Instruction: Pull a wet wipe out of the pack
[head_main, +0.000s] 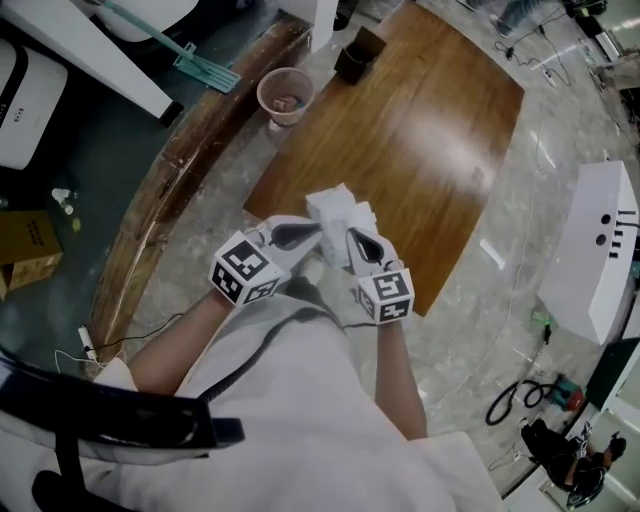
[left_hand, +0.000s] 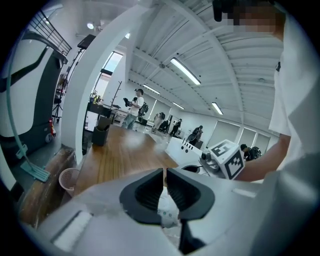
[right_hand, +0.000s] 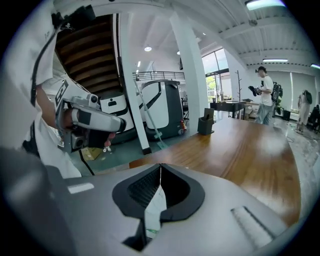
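In the head view I hold a crumpled white wet wipe pack (head_main: 338, 208) up close to my body, over the near edge of the wooden table (head_main: 420, 130). My left gripper (head_main: 318, 231) meets it from the left and my right gripper (head_main: 349, 234) from the right. In the left gripper view the jaws (left_hand: 164, 172) stand a narrow slit apart, with the pack's white, teal-printed film (left_hand: 166, 212) showing low between them. In the right gripper view the jaws (right_hand: 160, 167) are shut on a thin white edge of the pack (right_hand: 155, 210).
A pink mesh bin (head_main: 285, 95) and a dark holder (head_main: 355, 55) stand at the table's far end. A white machine (head_main: 595, 250) is to the right, with cables (head_main: 520, 400) on the marble floor. A mop (head_main: 200, 65) lies at the far left.
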